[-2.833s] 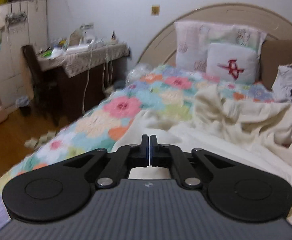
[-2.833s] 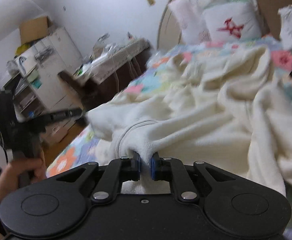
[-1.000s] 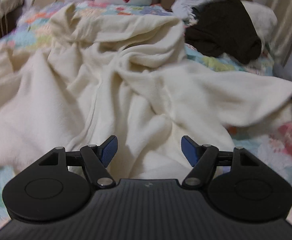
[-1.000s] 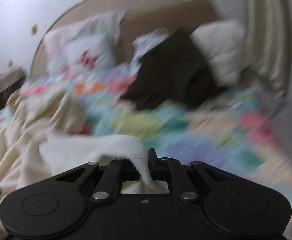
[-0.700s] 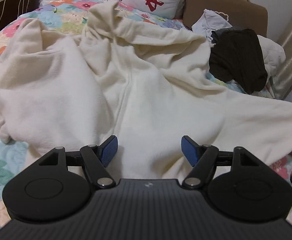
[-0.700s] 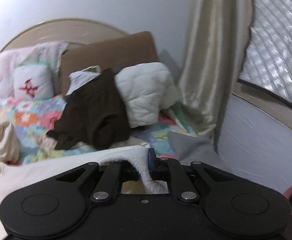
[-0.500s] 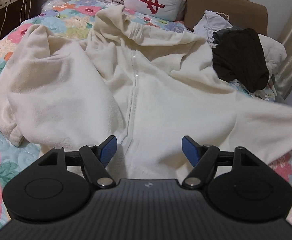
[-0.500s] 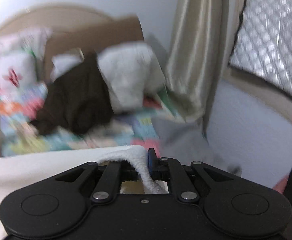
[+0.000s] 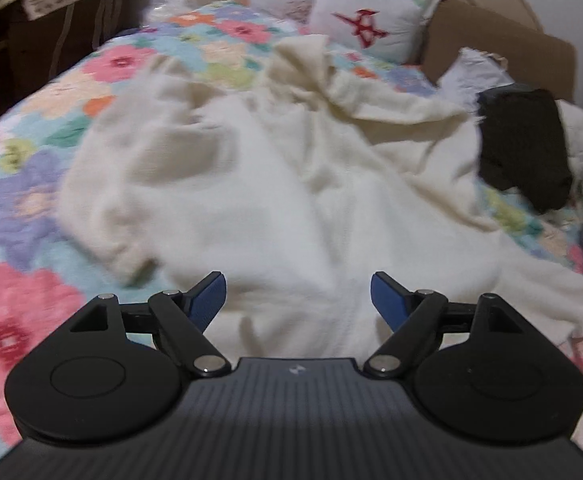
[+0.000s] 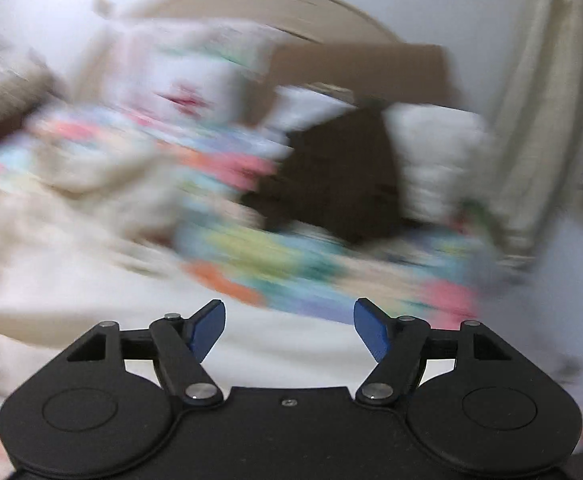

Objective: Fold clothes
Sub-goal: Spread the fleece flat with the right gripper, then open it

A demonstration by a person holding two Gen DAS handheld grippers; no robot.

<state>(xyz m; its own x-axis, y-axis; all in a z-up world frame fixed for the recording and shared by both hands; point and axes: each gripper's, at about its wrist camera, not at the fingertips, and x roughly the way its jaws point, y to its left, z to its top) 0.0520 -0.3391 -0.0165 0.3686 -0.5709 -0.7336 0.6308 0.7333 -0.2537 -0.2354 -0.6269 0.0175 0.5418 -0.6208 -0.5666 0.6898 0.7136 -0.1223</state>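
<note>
Left wrist: cream garment (image 9: 291, 184) sharp; right wrist: blurred curtain (image 10: 539, 128)

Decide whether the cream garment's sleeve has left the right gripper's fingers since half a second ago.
Yes. The right gripper has just been opening, and nothing lies between its fingers; the sleeve now lies flat on the quilt.

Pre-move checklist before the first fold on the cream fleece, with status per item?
1. Left gripper free: ok, jaws have just been opening, nothing between them.
2. Right gripper free: ok, jaws have just been opening, fleece released.
3. Cream fleece garment spread on the floral quilt: ok, front up.
4. Garment flat: not ok, hood end and left sleeve bunched.
5. Dark garment apart from the fleece: cannot tell, edges meet in view.
6. Right wrist view sharp: not ok, blurred.
</note>
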